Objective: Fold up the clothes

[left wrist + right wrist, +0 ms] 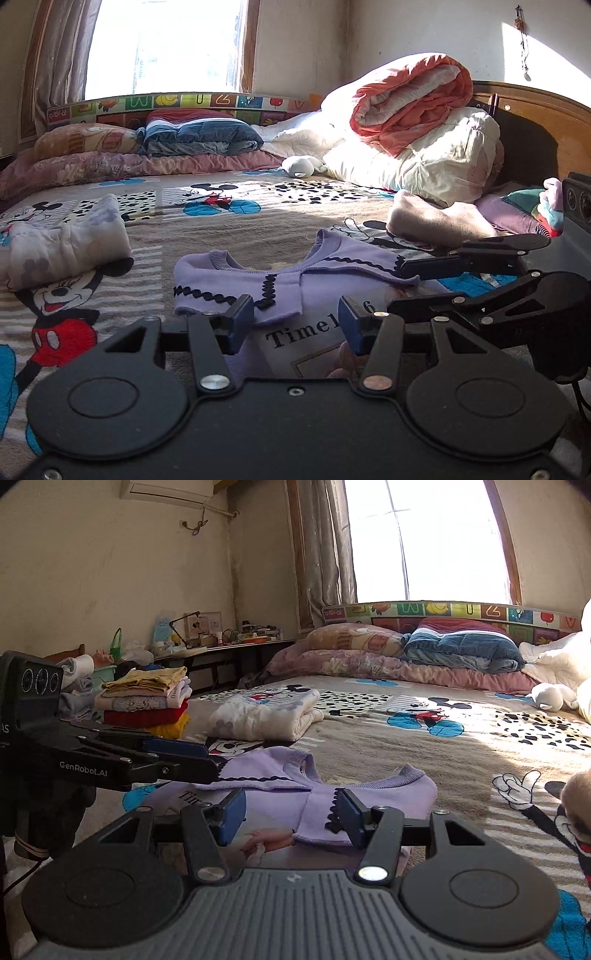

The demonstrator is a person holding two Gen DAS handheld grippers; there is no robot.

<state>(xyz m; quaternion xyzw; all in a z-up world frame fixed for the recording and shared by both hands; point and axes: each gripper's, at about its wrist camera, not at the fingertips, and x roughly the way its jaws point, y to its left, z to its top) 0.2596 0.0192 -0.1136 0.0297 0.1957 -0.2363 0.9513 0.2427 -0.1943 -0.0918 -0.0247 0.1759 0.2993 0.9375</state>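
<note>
We find the left gripper (295,321) released, jaws parted, held low and level over the lilac sweater (280,284); the right gripper (291,816) likewise released beside it; the sweater lies flat on the cartoon bedspread (258,218), folded clothes (147,701) stacked beyond.

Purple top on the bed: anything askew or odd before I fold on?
Mostly fine. The purple top lies flat on the cartoon bedspread, both sleeves folded inward. One sleeve cuff overlaps the front print. Both claws, left and right, are open.
</note>
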